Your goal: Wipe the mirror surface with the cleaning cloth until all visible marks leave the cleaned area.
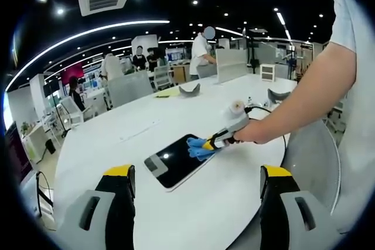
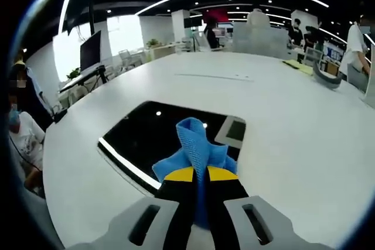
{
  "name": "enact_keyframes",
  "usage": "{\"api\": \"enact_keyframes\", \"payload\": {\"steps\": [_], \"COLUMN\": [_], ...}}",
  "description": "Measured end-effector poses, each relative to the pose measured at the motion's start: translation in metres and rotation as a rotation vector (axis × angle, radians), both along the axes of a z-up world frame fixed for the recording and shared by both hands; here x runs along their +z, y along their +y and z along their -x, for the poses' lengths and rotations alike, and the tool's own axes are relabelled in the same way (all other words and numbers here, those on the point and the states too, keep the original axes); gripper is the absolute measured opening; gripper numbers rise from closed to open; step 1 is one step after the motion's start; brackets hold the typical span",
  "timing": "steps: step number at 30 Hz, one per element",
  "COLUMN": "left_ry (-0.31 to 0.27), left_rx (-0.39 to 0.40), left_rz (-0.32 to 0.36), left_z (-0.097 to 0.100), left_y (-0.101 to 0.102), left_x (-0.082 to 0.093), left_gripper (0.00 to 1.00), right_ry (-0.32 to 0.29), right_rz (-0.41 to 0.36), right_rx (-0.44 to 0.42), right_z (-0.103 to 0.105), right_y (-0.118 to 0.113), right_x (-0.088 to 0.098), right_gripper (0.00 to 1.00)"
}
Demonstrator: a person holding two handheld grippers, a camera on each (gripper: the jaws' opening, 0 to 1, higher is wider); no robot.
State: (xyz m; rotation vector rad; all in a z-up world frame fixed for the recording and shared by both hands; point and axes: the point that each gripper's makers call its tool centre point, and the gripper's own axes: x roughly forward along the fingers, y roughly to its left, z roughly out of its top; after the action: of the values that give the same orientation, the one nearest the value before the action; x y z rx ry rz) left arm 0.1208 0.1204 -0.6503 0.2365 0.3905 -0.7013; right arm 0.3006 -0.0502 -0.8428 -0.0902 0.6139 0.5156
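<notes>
A dark rectangular mirror [image 1: 174,161] lies flat on the white table [image 1: 176,115]. In the left gripper view my right gripper [image 1: 206,143], held by a person's hand, presses a blue cleaning cloth [image 1: 199,149] onto the mirror's right end. My left gripper [image 1: 198,187] hovers above the table's near side, open, nothing between its yellow-tipped fingers [image 1: 119,173]. In the right gripper view the right gripper [image 2: 200,175] is shut on the blue cloth [image 2: 193,144], which rests on the mirror [image 2: 158,133] near a grey patch at its corner.
A white roll [image 1: 237,107], a black cable [image 1: 263,109] and grey curved holders [image 1: 189,89] sit further along the table. A yellow sheet [image 1: 167,93] lies at the far side. People stand around desks behind. A seated person [image 2: 20,139] is beside the table edge.
</notes>
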Motion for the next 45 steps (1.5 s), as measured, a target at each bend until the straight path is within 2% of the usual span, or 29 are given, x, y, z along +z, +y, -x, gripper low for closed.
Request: {"api": "enact_keyframes", "payload": {"steps": [14,45], "left_ry": [-0.001,0.022], "left_rx": [0.011,0.037], "left_rz": [-0.001,-0.008], "left_z": [-0.008,-0.022], "left_y": [0.004,0.016], "left_x": [0.0,-0.008], "left_gripper": [0.88,0.88], "right_ry": [0.002,0.021], "right_rz": [0.015,0.025], "right_rx": [0.013,0.017], "right_z": [-0.011,-0.05], "right_y": [0.0,-0.001], "right_x": [0.0,0.001], "right_gripper": [0.01,0.01]}}
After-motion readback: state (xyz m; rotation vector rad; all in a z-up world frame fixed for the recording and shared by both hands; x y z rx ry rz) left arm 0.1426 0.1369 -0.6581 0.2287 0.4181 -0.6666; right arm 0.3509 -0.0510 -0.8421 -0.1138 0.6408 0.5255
